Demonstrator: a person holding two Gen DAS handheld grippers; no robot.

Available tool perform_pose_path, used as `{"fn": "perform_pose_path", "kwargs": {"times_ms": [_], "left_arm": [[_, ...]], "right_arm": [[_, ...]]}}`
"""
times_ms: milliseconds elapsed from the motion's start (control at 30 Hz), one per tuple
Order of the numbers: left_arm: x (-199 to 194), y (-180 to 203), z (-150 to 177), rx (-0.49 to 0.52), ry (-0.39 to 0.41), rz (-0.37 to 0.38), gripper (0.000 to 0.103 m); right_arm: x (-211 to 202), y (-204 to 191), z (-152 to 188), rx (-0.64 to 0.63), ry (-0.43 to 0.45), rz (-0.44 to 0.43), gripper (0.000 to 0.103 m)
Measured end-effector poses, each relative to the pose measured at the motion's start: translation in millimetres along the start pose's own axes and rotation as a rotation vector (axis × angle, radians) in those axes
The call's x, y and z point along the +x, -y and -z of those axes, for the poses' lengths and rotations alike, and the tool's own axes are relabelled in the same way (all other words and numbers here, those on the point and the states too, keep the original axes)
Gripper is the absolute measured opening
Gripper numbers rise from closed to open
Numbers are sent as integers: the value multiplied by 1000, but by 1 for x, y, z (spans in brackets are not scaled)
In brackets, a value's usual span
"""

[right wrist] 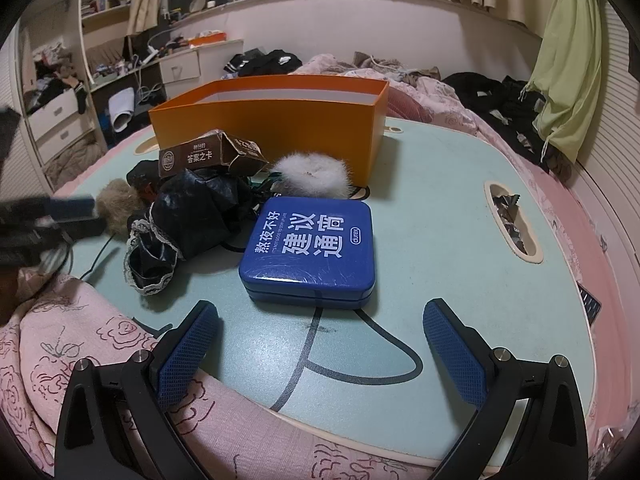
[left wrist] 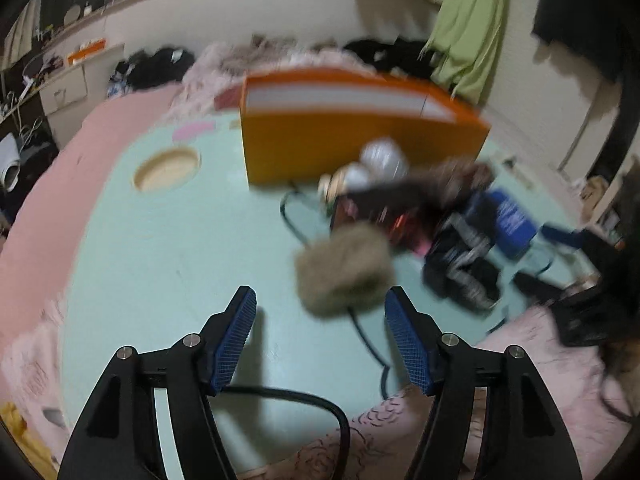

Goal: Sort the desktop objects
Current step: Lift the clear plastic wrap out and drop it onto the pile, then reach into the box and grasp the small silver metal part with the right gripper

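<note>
A pale green lap table fills both views. An open orange cardboard box stands at upper centre. The square blue tin with white lettering lies mid-frame in the right wrist view, ahead of the right gripper, whose jaws gape wide and empty. The blurred left wrist view shows the left gripper partly open and empty, a brown fur pompom just beyond its tips. Only the right view shows the white fluffy pompom clearly.
</note>
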State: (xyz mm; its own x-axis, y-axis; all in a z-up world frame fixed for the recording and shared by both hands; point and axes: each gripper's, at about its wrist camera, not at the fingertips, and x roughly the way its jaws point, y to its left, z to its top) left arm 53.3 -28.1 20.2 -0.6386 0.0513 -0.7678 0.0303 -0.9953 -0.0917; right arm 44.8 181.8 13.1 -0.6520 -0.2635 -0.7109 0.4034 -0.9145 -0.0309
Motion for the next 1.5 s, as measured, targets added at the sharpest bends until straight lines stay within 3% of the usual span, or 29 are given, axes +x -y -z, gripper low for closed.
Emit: {"fn": "perform_pose_path", "kwargs": {"times_ms": [33, 67, 167, 633, 767, 900, 967, 1033, 1067, 1233, 1300, 1500], "left_arm": [[4, 7, 0, 37, 17, -59, 87], [9, 10, -2, 47, 11, -69, 103], [19, 12, -9, 59, -20, -22, 103], [19, 3, -7, 31, 6, -44, 103], [18, 6, -3, 27, 11, -47, 103], [18, 7, -3, 26, 14, -49, 103], [18, 7, -3, 27, 14, -49, 103], [18, 7, -3, 28, 14, -48, 103], [18, 7, -3, 28, 14, -48, 103], [18, 7, -3, 28, 16, -46, 103], [17, 7, -3, 27, 18, -46, 103], [17, 7, -3, 27, 24, -42, 103]], "right_arm": [[1, -1, -1, 1, -2, 0, 103], [1, -1, -1, 2, -2, 0, 103], [1, -1, -2, 1, -3, 0, 103], [0, -2, -4, -6, -27, -6, 103], [-22, 3, -20, 34, 24, -119, 95], [-42, 5, -79, 83, 92, -291, 91], [-31, 6, -115, 146, 45, -389, 77], [3, 4, -156, 245, -80, -520, 69], [20, -1, -170, 271, -136, -547, 63], [99, -43, -210, 285, -326, -563, 55], [130, -59, -212, 289, -412, -539, 43], [168, -83, -216, 298, -485, -495, 39]]}}
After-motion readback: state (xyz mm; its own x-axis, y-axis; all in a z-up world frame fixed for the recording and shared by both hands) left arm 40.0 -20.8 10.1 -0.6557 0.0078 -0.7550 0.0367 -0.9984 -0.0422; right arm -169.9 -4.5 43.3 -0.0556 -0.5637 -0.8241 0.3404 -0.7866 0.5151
